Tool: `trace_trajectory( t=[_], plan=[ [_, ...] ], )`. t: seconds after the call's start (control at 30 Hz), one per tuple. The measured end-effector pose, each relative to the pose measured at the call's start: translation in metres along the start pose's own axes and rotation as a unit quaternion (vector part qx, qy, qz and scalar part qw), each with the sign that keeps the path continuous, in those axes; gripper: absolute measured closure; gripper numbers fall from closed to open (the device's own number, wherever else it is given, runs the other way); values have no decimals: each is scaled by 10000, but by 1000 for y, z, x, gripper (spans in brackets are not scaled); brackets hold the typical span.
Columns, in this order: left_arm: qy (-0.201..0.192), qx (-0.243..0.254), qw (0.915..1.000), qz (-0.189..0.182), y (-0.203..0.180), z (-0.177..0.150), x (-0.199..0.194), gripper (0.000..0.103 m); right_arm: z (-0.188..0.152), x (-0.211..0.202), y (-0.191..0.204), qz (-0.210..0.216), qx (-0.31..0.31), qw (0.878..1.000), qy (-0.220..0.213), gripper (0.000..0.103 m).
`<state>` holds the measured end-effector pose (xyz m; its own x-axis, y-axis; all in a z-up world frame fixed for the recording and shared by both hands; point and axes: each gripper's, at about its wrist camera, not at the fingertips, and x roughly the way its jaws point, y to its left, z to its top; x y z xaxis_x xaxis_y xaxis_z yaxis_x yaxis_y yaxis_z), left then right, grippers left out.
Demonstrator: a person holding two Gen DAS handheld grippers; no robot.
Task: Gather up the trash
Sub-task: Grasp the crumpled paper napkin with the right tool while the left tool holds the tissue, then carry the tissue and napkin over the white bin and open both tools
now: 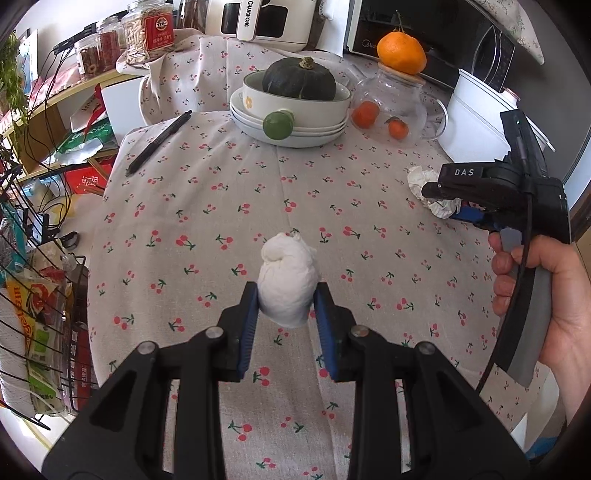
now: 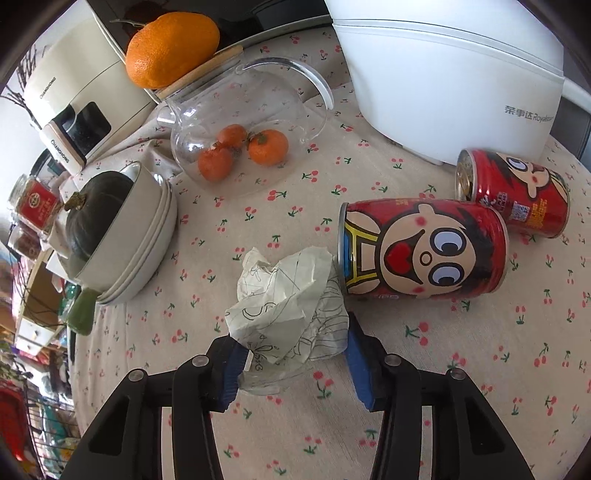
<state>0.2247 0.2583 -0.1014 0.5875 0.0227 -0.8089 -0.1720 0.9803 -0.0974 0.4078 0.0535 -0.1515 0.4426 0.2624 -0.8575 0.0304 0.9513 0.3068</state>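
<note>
Both claws are on trash over the cherry-print tablecloth

The white Royalstar appliance stands at the cloth's far edge, the cream Changhong appliance behind the stacked bowls, which carry one dark squash. The glass jug between them has one large orange on its lid and three small ones seen through it. Two red cartoon cans lie on their sides before the Royalstar: the nearer can and the farther can. The left gripper pinches a white tissue wad between its blue pads. The right gripper, marked DAS, stands half spread around a crumpled scribbled paper touching the nearer can; whether its pads press, one cannot tell
</note>
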Motion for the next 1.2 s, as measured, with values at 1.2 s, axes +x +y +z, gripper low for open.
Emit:
trace_trajectory(
  t=[1.2],
  plan=[
    [333, 1192, 9788, -1630, -216, -86, -90, 70, -114, -263, -264, -326, -787, 9963, 118, 53]
  ],
)
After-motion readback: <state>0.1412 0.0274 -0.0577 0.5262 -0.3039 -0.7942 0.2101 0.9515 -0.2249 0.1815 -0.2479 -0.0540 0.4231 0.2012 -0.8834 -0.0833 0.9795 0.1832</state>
